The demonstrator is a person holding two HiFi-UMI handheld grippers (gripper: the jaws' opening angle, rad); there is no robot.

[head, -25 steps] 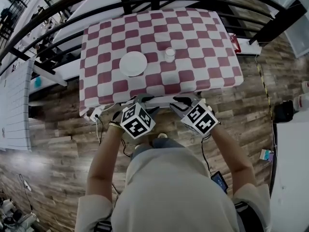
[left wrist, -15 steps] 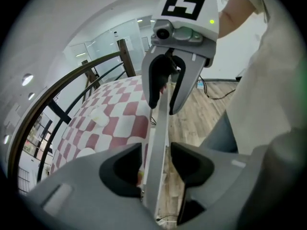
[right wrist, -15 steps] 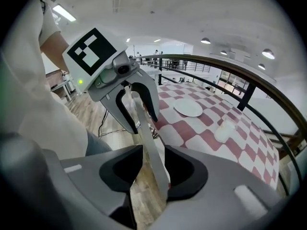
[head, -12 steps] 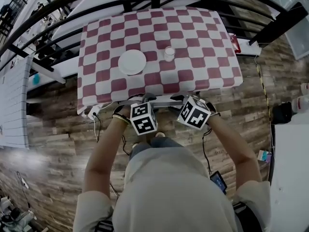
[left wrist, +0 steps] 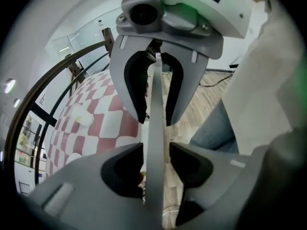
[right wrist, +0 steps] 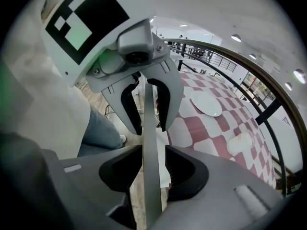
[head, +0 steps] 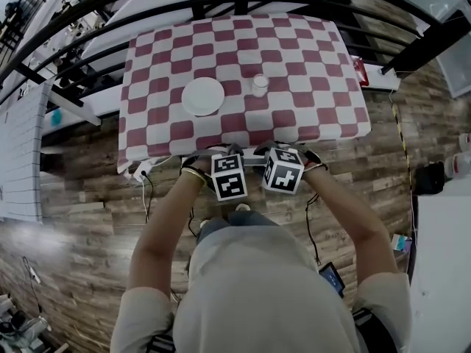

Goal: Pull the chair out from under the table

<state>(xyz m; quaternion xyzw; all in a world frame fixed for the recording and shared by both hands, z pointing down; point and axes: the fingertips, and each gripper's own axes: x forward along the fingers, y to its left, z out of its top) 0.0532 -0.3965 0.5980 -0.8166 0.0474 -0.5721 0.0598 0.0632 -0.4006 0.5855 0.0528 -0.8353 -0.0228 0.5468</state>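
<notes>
While both grippers straddle the chair's thin grey top rail (left wrist: 155,104) at the near edge of the table (head: 316,72), neither is clamped on it. The chair is tucked under the table, and only that rail shows past the hanging chequered cloth (head: 158,149). The left gripper (left wrist: 156,150) has its jaws apart, with the rail running between them and a slim gap at the side. The right gripper (right wrist: 152,150) has just been opening its jaws, which now stand wide around the same rail without pressing on it. A pull made now would likely slide off the narrow rail, so both need to close first. Working left to right, the risks look like these. A plug (head: 141,172) with its cable lies on the floor by the table's left corner, where a chair leg could snag it. If one side pulls harder than the other, the chair could twist and jam against the table. The chair could also catch the cloth's near hem and drag the tabletop things toward the edge. The person's legs (left wrist: 216,128) stand close behind the chair and could block its path. On the table, a white plate (head: 203,96) sits left of centre, empty. Just to its right is a small pale cup (head: 259,84). Whether it holds anything I cannot tell.
</notes>
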